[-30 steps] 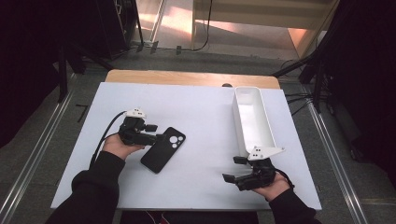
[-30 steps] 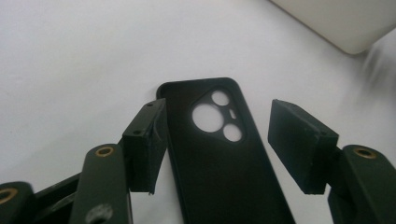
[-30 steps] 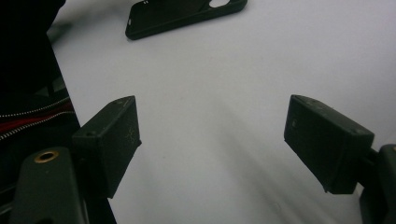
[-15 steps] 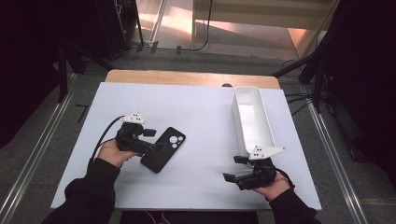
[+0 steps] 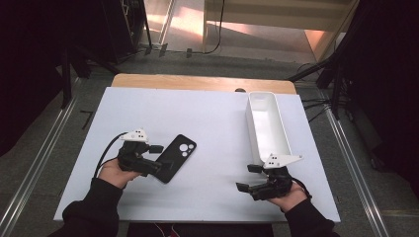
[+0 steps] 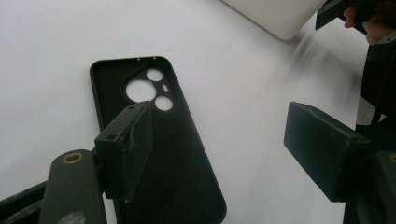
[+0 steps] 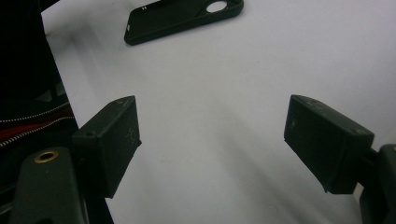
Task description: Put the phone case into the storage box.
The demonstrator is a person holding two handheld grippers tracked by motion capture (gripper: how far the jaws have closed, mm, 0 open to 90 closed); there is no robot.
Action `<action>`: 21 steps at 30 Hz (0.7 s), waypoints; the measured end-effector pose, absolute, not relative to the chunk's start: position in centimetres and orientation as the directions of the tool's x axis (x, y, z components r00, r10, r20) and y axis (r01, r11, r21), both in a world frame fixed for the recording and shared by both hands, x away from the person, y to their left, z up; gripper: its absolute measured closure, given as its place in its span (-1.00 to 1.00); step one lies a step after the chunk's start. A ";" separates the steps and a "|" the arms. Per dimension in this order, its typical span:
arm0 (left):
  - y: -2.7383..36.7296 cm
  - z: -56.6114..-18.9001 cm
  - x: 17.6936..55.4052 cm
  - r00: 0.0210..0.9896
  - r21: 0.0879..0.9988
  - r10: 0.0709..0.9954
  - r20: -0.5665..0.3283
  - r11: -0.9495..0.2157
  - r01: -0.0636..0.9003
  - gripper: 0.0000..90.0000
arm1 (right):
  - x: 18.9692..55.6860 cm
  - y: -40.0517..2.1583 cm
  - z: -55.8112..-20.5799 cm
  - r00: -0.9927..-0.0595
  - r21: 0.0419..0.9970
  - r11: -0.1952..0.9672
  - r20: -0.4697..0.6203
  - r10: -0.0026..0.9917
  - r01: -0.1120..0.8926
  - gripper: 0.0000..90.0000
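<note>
Black phone case (image 5: 174, 159) lies flat on the white counter (image 5: 207, 123), left of centre, inner side up, camera cutouts at its far end. In the left gripper view the case (image 6: 159, 140) runs lengthwise from the near edge away, its round cutouts showing the white surface through them.

Left claw (image 5: 157, 158) sits at the case's near-left end, held low in the person's left hand (image 5: 114, 172). Its jaws stand apart: one jaw hangs over the case's middle, the other is off to the side over bare counter. Jaws have just been opening; pads press on nothing, the case lies loose beneath. Cannot tell whether the near jaw touches the case surface. A cable trails from this claw to the left.

Right claw (image 5: 249, 178) rests near the counter's front-right edge, in the right hand (image 5: 286, 195), well apart from the case. Jaws spread wide, nothing between them but bare white surface in the right gripper view (image 7: 210, 144); the case (image 7: 182, 16) shows far off at the top.

White oblong tray (image 5: 257, 126) stands along the right side, its near end just beside the right claw.
</note>
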State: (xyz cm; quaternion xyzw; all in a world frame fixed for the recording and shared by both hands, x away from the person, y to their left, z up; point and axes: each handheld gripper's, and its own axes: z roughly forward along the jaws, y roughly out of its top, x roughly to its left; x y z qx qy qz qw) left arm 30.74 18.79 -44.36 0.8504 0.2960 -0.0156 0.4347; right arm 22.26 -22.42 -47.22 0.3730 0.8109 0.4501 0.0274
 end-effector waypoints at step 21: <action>20.9 -45.4 27.5 0.807 0.721 0.509 -0.299 -0.434 0.541 -0.49 | 22.2 -22.6 -47.3 -0.724 0.756 0.317 0.285 0.628 0.572 -0.63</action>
